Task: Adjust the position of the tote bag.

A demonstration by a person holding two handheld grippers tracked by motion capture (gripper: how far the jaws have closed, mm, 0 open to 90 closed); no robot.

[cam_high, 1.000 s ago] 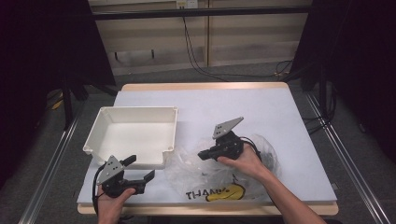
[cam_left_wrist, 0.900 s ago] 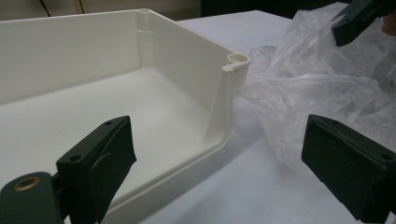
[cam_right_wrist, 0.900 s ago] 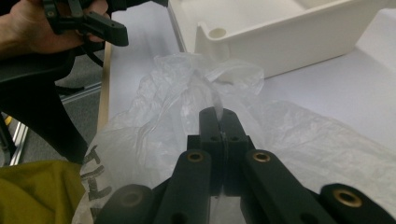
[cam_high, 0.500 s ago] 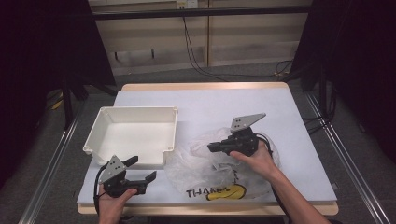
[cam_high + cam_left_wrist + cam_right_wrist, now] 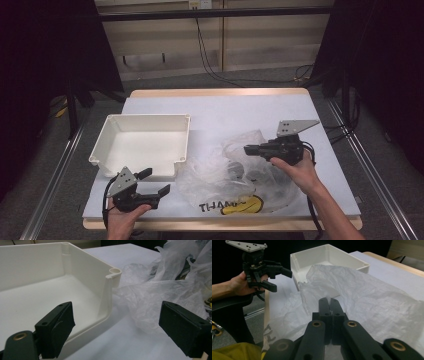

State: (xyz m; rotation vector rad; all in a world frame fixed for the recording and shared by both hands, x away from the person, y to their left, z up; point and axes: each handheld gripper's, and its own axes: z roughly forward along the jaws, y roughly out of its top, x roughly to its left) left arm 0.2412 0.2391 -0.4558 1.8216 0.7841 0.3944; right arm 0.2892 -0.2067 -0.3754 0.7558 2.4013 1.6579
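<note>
Fingers [image 5: 323, 308] of right gripper [image 5: 248, 148] pinched tight on thin bag [image 5: 215, 175] (lying at five o'clock on table [image 5: 225, 107], tray [image 5: 145, 119] at its ten). Left gripper [image 5: 157, 181] wide open, holding nothing. Could slip free or rip if tugged too hard.

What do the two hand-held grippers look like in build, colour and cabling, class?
The left gripper and the right gripper are both black, each with two blocky jaws and a grey three-cornered plate on top. Brass-coloured rivets mark the jaw links. A black cable trails from each. The forearms are bare, with no sleeves.
</note>
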